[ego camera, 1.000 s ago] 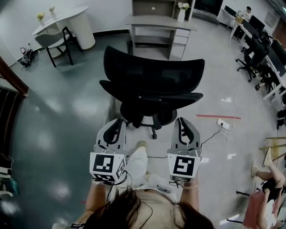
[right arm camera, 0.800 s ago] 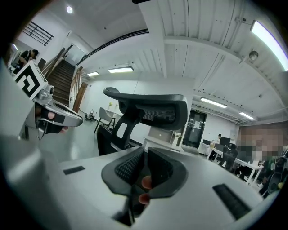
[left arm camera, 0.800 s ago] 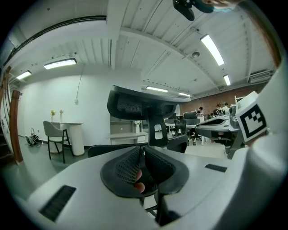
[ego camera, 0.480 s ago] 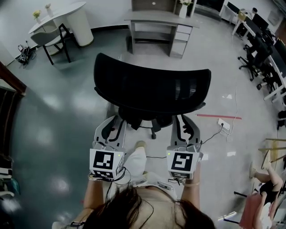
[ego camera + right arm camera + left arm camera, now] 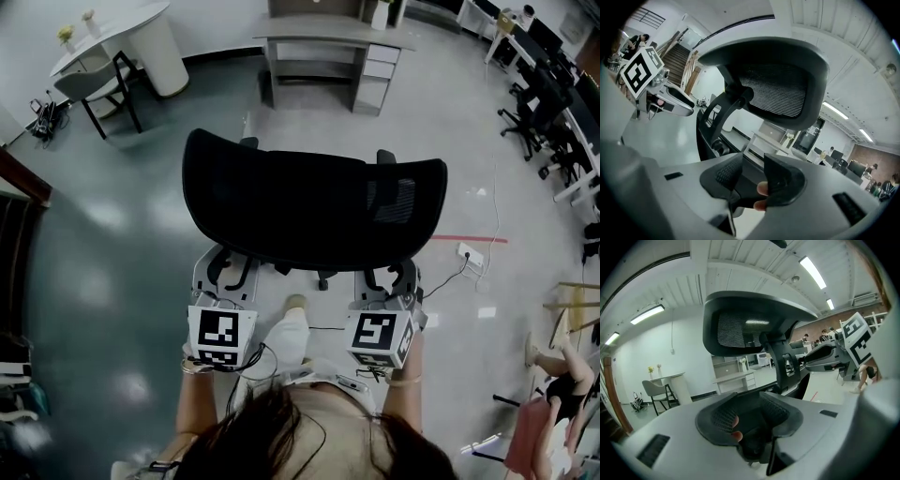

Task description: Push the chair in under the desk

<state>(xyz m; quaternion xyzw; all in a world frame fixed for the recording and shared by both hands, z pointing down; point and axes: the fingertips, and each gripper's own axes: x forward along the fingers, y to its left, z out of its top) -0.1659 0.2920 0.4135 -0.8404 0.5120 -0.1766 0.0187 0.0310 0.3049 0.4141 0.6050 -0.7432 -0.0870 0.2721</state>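
Observation:
The black mesh-backed office chair [image 5: 314,211] stands in front of me, its back towards me. The grey desk [image 5: 323,30] with drawers is beyond it, at the head view's top. My left gripper [image 5: 223,272] and right gripper [image 5: 388,279] reach to the chair's back, one near each end; its upper edge hides their tips. Both pairs of jaws have just been opening. The left gripper [image 5: 749,411] shows a gap with nothing in it, below the chair's headrest [image 5: 750,322]. The right gripper [image 5: 752,176] is likewise apart and empty under the headrest [image 5: 773,84].
A white round table [image 5: 122,28] with a grey chair [image 5: 94,89] stands at the far left. A power strip [image 5: 466,251] with its cable and a red tape line [image 5: 469,238] lie on the floor at the right. Office chairs [image 5: 530,112] line the right edge.
Both grippers have moved forward to the chair's back, whose upper edge now covers their tips. Their jaws have spread apart. The chair looms larger and nearer in view.

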